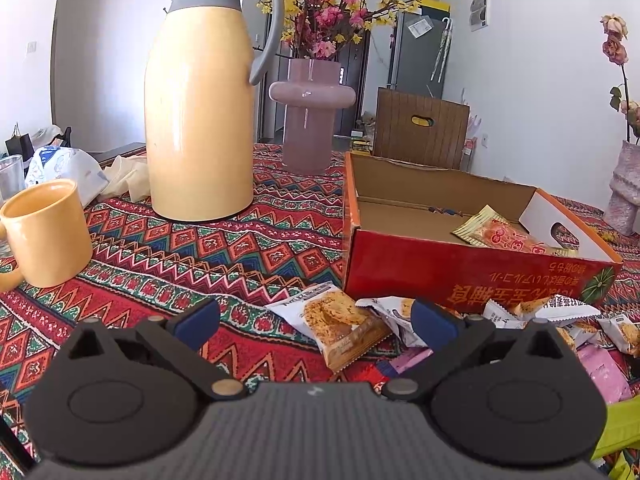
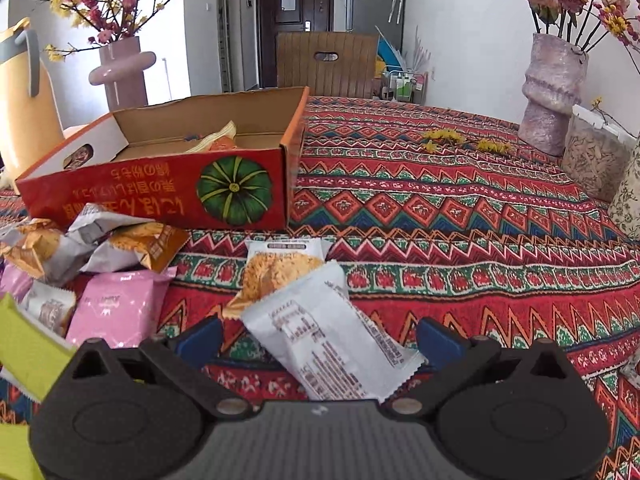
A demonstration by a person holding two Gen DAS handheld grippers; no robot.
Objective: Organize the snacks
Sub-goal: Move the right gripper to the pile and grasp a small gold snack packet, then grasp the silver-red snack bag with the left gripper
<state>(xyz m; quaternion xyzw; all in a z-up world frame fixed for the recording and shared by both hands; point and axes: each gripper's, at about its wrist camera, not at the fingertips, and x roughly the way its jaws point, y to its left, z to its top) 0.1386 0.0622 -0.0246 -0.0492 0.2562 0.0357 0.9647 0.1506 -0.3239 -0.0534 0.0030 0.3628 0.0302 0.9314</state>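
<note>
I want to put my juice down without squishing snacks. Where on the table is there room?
Best bare patch: the cloth right of the red box, stretching toward the rough pink vase and seed jar. Another lies between the yellow mug, thermos and box. It is crowded in front of the box, where the snack packets pile up.

We saw the left gripper (image 1: 316,316) filling the bottom of its frame: a grey ribbed body at centre, matte black rounded housings on either side with shallow circular recesses, black link arms pinned by pale metal rivets, and blue fingertips (image 1: 198,322). The right gripper (image 2: 320,334) looked the same, with blue fingertips (image 2: 438,340) and a small white mark on the ribbed body.
</note>
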